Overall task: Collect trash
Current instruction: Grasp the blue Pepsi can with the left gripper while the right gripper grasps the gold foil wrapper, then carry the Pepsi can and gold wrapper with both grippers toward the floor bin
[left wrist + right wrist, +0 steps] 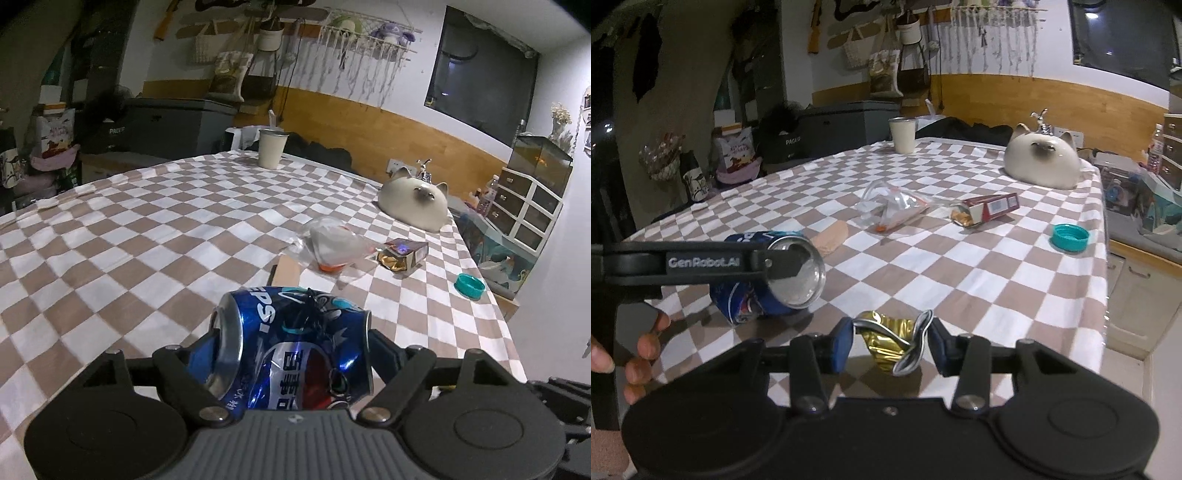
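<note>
While gripped, blue can [295, 347] spans left jaws.

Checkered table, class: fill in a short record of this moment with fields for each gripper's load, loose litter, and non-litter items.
left gripper: closed on crushed blue Pepsi can
right gripper: closed on crushed gold can
loose litter: clear plastic bag, opened red carton, teal cap
non-litter: cat-shaped ornament, cream cup
surface: checkered tablecloth
</note>
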`<state>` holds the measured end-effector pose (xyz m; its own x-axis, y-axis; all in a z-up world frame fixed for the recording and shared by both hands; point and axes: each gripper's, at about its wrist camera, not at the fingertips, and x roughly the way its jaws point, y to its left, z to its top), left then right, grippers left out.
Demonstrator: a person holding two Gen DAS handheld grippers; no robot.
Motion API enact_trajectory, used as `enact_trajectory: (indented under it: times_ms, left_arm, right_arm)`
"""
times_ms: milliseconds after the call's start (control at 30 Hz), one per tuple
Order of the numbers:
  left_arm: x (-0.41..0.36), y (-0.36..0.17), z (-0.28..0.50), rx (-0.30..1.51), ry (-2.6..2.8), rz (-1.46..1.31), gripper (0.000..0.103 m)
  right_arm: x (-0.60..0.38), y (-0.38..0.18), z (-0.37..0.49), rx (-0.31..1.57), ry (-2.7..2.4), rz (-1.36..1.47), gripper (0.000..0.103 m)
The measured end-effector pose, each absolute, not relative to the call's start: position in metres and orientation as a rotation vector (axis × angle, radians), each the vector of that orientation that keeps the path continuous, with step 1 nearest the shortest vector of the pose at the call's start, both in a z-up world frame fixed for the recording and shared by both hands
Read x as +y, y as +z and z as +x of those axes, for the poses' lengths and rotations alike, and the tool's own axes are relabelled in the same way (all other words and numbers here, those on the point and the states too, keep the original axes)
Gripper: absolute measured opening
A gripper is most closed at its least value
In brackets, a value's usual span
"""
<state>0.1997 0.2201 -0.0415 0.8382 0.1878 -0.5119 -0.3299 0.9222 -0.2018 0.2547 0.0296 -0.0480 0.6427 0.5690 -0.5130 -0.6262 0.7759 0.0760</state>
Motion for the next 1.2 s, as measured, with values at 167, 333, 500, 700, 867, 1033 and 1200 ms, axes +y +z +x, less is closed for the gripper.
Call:
enact_trajectory:
  times_ms: [167,333,500,700,867,1033,1200]
  left_arm:
    - [0.215,-0.041,0.182,0.499,0.266,-0.292,0.082]
    - [0.207,-0.037,0.169,0.486,0.257,-0.281,0.082]
    - [0.195,-0.032,0.155,0.469,0.246,-0.255,0.081]
    - [0.175,-0.023,0.137,0.439,0.22,-0.211,0.081]
    - [0.155,-0.015,0.125,0.415,0.204,-0.162,0.081]
    - [0.135,-0.01,0.118,0.404,0.171,-0.14,0.081]
    - [0.108,-0.004,0.117,0.396,0.123,-0.121,0.081]
  right_arm:
    - [0.019,-0.044,0.244,0.537,0.666,-0.102,0.045]
    - [0.01,-0.04,0.232,0.527,0.655,-0.092,0.045]
    - [-0.001,-0.033,0.221,0.509,0.64,-0.081,0.045]
    - [-0.019,-0.024,0.208,0.479,0.617,-0.064,0.045]
    - [-0.039,-0.018,0.196,0.456,0.588,-0.044,0.045]
    - [-0.065,-0.011,0.186,0.435,0.546,-0.025,0.045]
    - [-0.094,-0.007,0.176,0.414,0.495,-0.005,0.045]
